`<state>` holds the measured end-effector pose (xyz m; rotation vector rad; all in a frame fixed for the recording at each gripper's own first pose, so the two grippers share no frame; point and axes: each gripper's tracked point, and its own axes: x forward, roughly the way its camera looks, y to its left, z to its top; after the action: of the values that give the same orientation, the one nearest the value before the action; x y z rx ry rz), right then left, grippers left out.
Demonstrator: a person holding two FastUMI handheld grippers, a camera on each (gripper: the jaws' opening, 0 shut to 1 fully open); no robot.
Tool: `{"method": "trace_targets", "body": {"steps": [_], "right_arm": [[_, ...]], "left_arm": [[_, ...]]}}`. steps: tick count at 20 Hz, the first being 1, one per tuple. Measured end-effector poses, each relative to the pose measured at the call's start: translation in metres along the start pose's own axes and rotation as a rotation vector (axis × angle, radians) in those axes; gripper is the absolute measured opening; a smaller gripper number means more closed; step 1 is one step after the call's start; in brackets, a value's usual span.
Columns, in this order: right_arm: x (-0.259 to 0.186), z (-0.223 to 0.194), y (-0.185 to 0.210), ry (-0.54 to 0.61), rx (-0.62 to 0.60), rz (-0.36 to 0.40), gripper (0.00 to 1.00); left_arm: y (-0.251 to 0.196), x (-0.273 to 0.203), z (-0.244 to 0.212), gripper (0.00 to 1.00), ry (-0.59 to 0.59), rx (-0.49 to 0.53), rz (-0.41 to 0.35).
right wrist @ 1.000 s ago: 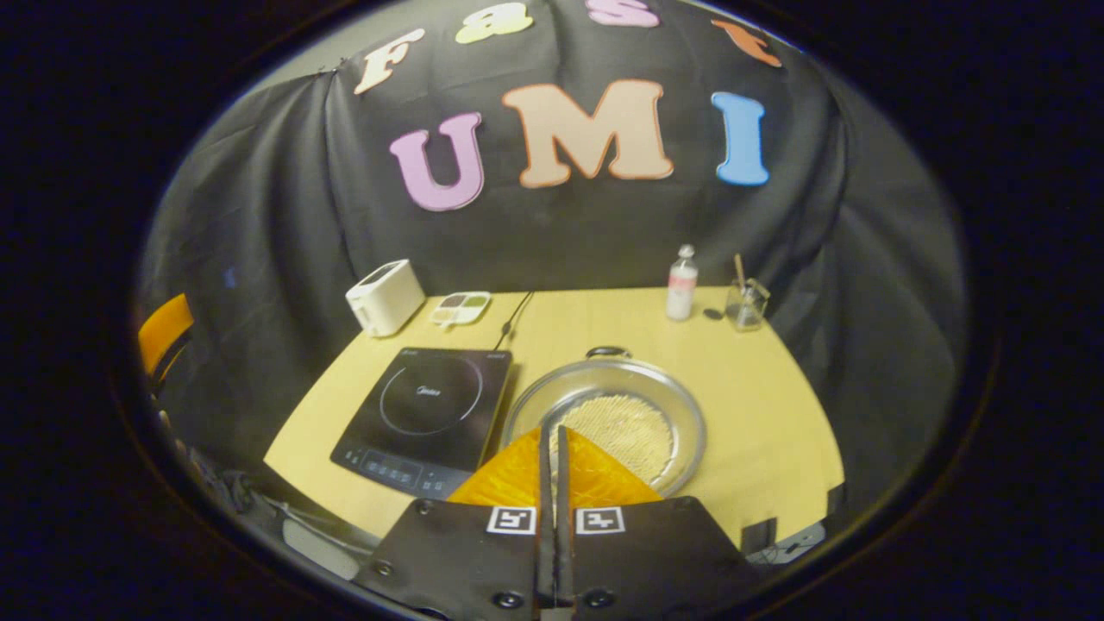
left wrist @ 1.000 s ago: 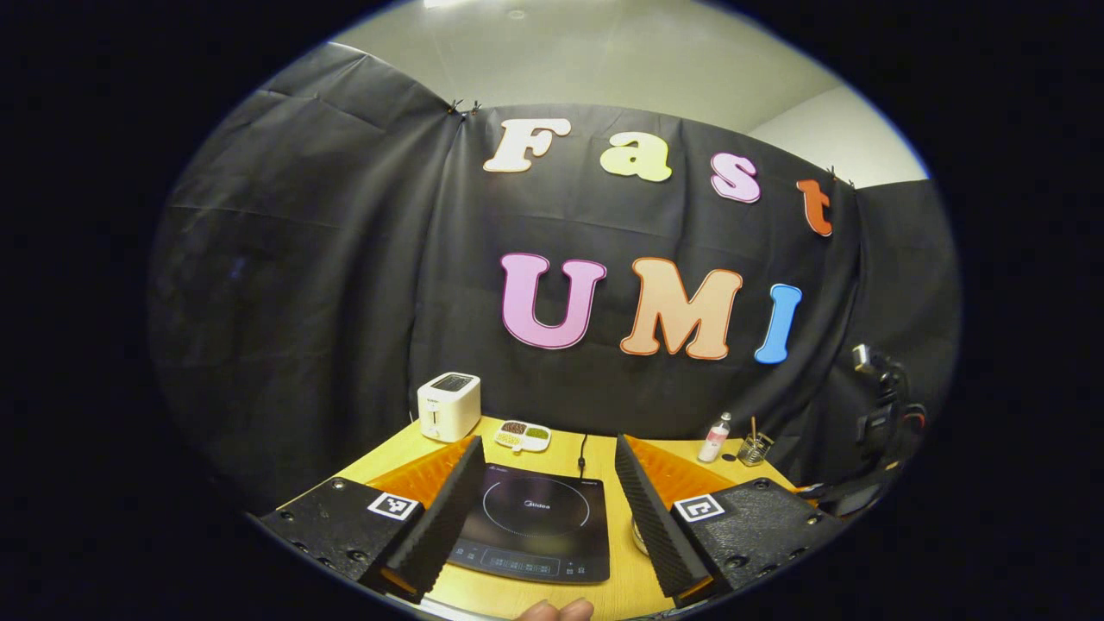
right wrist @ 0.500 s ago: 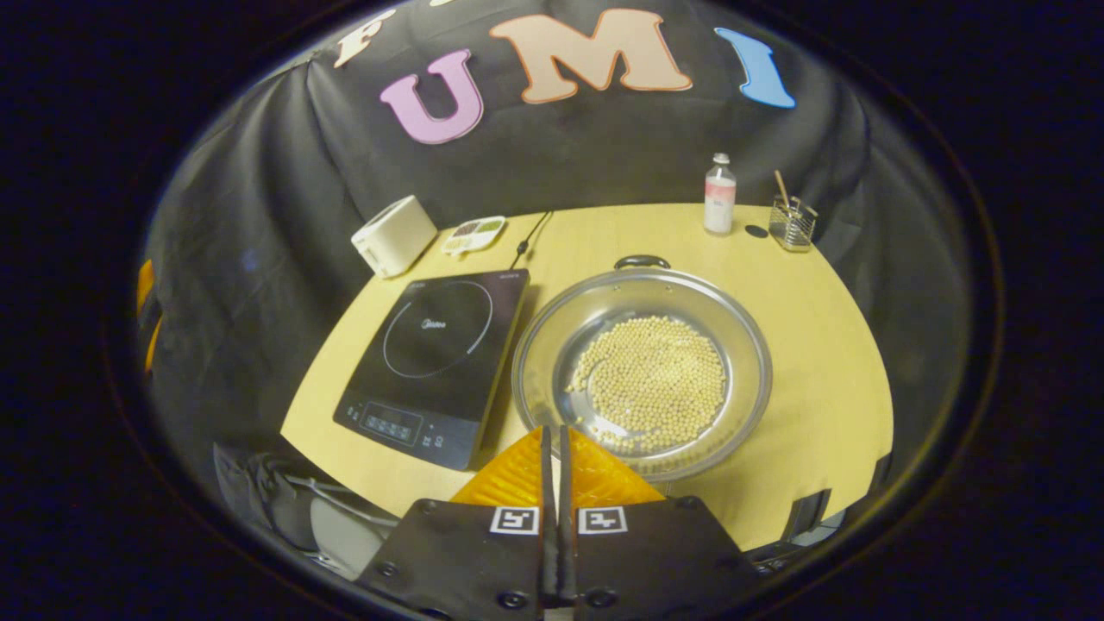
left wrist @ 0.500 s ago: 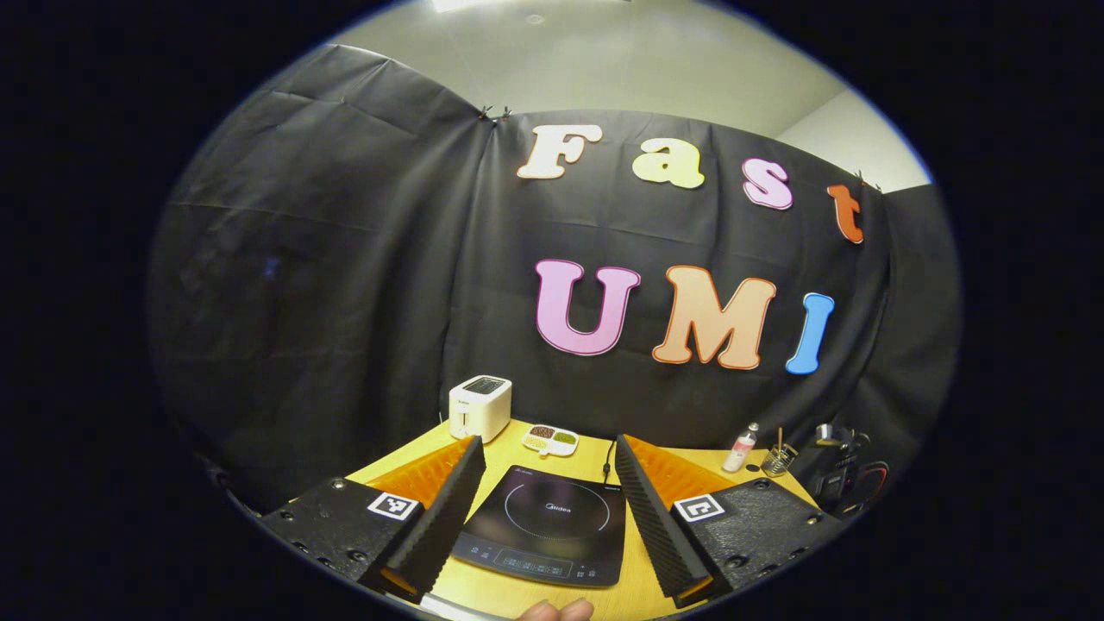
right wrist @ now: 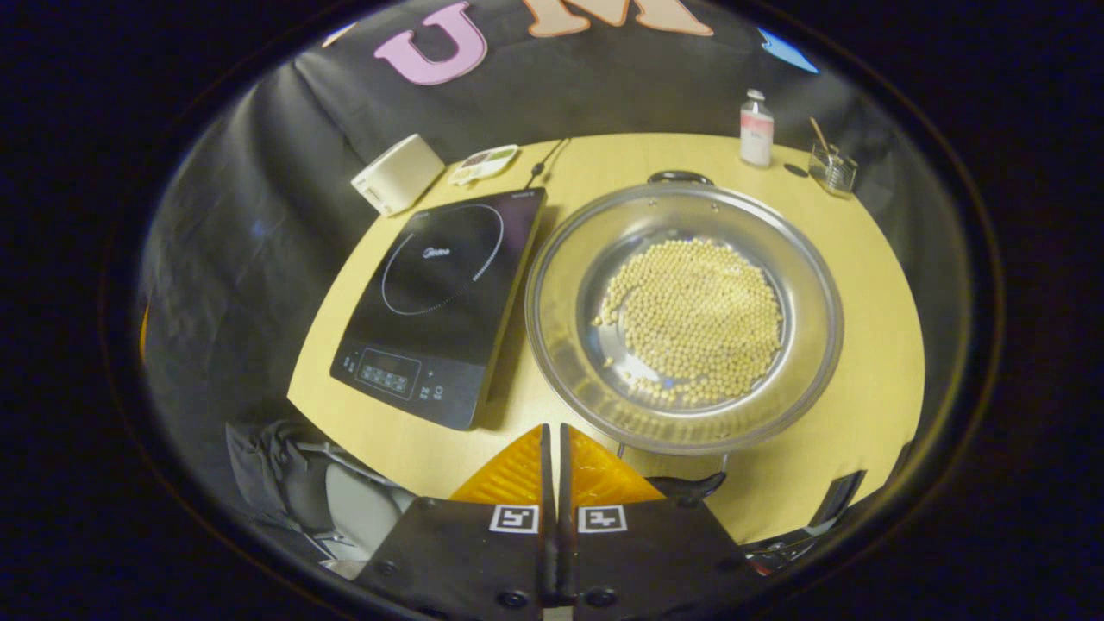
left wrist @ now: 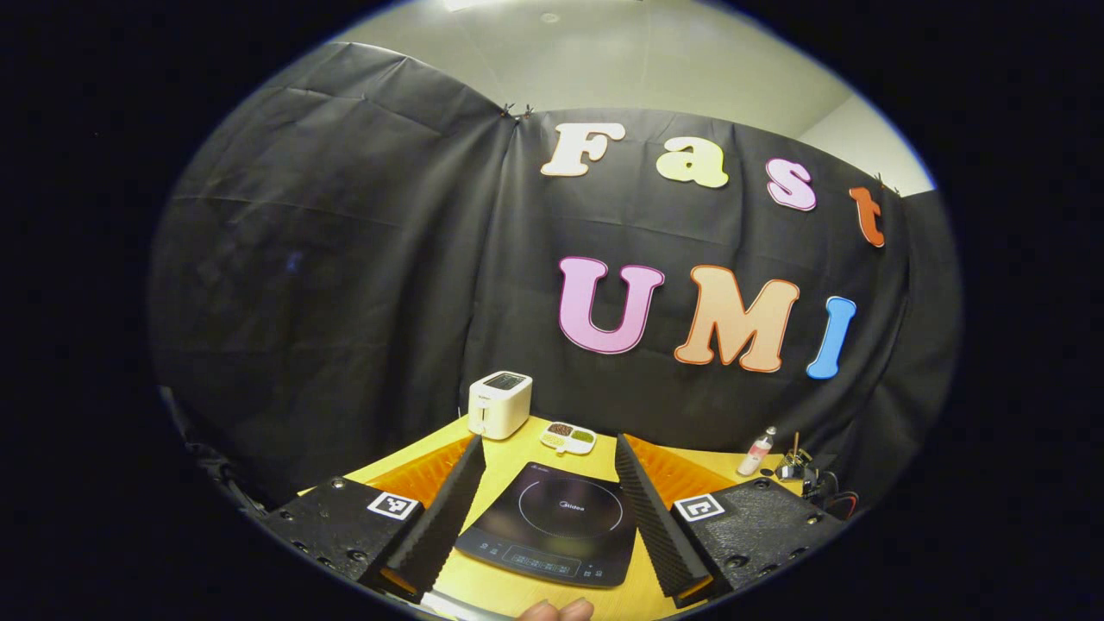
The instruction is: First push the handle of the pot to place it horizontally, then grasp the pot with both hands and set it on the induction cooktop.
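A wide steel pot (right wrist: 552, 293) holding pale beans stands on the wooden table (right wrist: 871, 285), right of the black induction cooktop (right wrist: 440, 302). One black handle (right wrist: 680, 178) points to the far side, the other (right wrist: 686, 488) to the near edge. My right gripper (right wrist: 553, 435) is shut with nothing in it and hangs above the table's near edge, just left of the near handle. My left gripper (left wrist: 545, 509) is open, low at the table's near side, with the cooktop (left wrist: 552, 522) seen between its fingers.
A white toaster (right wrist: 397, 172) and a small divided dish (right wrist: 483, 162) stand at the far left. A bottle (right wrist: 756, 129) and a glass jar (right wrist: 830, 168) stand at the far right. The cooktop's cord (right wrist: 552, 155) runs to the back.
The right gripper has risen and pulled back toward the table's near edge, tilting down over the pot. The left gripper has swung a little to the left.
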<state>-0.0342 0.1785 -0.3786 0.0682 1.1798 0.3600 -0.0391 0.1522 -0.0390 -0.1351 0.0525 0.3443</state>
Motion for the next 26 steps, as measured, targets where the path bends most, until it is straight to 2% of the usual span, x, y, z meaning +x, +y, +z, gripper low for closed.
{"method": "trace_targets", "body": {"steps": [2,3,4,5,6,9,10,11,12,13,14,21,22,25,26], "right_arm": [[0.006,-0.007,-0.006,0.032,-0.018,-0.02,0.03],[0.01,-0.01,-0.01,0.046,-0.027,-0.032,0.02],[0.012,-0.013,-0.015,0.056,-0.029,-0.046,0.03],[0.013,-0.016,-0.018,0.07,-0.016,-0.045,0.0],[0.014,-0.017,-0.018,0.07,0.008,-0.038,0.03],[0.015,-0.013,-0.027,0.078,0.037,-0.044,0.0],[0.017,-0.011,-0.032,0.076,0.038,-0.055,0.0],[0.017,-0.009,-0.038,0.078,0.042,-0.066,0.02],[0.014,-0.013,-0.043,0.082,0.045,-0.076,0.03],[0.014,-0.012,-0.049,0.081,0.049,-0.085,0.03],[0.013,-0.014,-0.052,0.082,0.052,-0.091,0.02],[0.006,-0.018,-0.08,0.096,0.076,-0.125,0.02],[0.005,-0.019,-0.085,0.097,0.079,-0.131,0.02],[0.005,-0.018,-0.101,0.103,0.088,-0.154,0.03],[0.003,-0.018,-0.107,0.102,0.094,-0.161,0.0]], "left_arm": [[0.004,-0.001,-0.002,0.92,0.004,-0.004,0.014],[0.006,-0.002,-0.002,0.87,0.004,-0.005,0.023],[0.008,-0.001,-0.003,0.92,0.004,-0.007,0.028],[0.009,-0.002,-0.003,0.92,0.004,-0.009,0.031],[0.009,-0.001,-0.002,0.87,0.005,-0.009,0.034],[0.009,-0.001,-0.005,0.87,0.011,-0.009,0.036],[0.008,-0.001,-0.004,0.92,0.013,-0.01,0.035],[0.006,0.0,-0.007,0.87,0.016,-0.01,0.033],[0.004,0.001,-0.008,0.87,0.017,-0.012,0.029],[0.003,0.001,-0.009,0.92,0.018,-0.013,0.026],[0.001,0.002,-0.009,0.93,0.019,-0.014,0.023],[-0.005,0.01,-0.008,0.92,0.02,-0.009,0.016],[-0.007,0.011,-0.01,0.87,0.022,-0.009,0.016],[-0.01,0.014,-0.013,0.87,0.028,-0.006,0.015],[-0.011,0.015,-0.013,0.87,0.03,-0.009,0.016]]}}
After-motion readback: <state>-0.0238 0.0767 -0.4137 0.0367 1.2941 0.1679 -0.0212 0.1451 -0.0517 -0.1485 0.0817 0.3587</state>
